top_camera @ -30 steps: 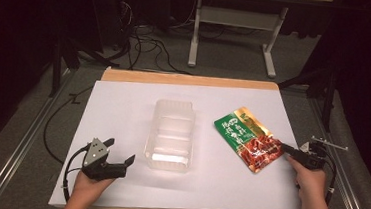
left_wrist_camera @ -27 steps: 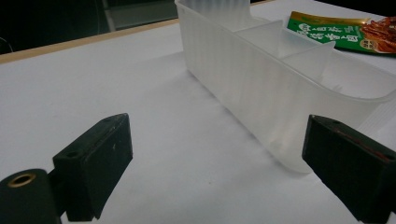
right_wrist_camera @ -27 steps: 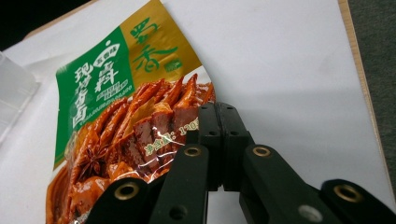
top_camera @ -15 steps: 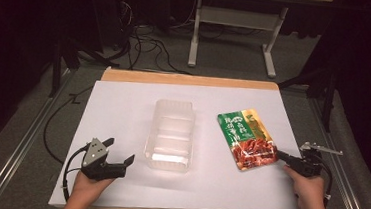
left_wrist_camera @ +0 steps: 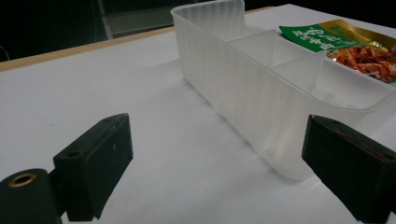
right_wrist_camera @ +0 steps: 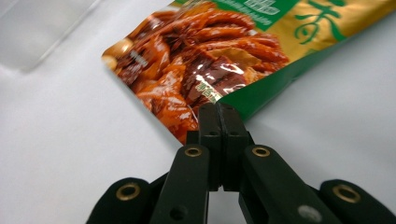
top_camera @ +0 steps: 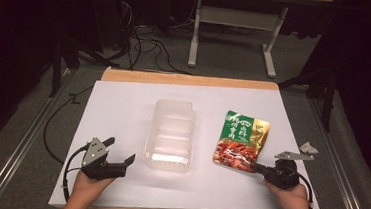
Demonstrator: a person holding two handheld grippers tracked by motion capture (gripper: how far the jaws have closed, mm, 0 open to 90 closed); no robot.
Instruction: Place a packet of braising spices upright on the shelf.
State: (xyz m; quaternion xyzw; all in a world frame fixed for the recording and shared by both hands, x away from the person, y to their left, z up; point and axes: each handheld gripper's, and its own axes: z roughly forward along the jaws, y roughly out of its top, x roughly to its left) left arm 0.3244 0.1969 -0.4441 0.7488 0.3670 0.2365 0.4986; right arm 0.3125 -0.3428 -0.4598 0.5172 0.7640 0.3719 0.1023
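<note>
A green and gold snack packet (top_camera: 241, 139) printed with red food lies on the white table right of centre. My right gripper (top_camera: 258, 167) is shut on the packet's near corner (right_wrist_camera: 210, 51), its two jaws pressed together (right_wrist_camera: 219, 110) over the edge. A clear plastic container (top_camera: 170, 133) with dividers stands in the middle of the table. My left gripper (top_camera: 120, 149) rests at the front left, open, its jaws spread wide (left_wrist_camera: 219, 170) and facing the container's near end (left_wrist_camera: 243, 70) without touching it. The packet (left_wrist_camera: 336, 39) lies behind the container there.
A small crumpled white scrap (top_camera: 309, 147) lies near the table's right edge. The white sheet (top_camera: 123, 104) covers the table, with a wooden strip (top_camera: 190, 80) along the far edge. Cables (top_camera: 143, 36) and a metal desk frame (top_camera: 234, 33) stand on the floor beyond.
My right gripper has moved left and toward the near edge, dragging the packet's corner along. The packet has swung from a slant to nearly upright. The left gripper has stayed put.
</note>
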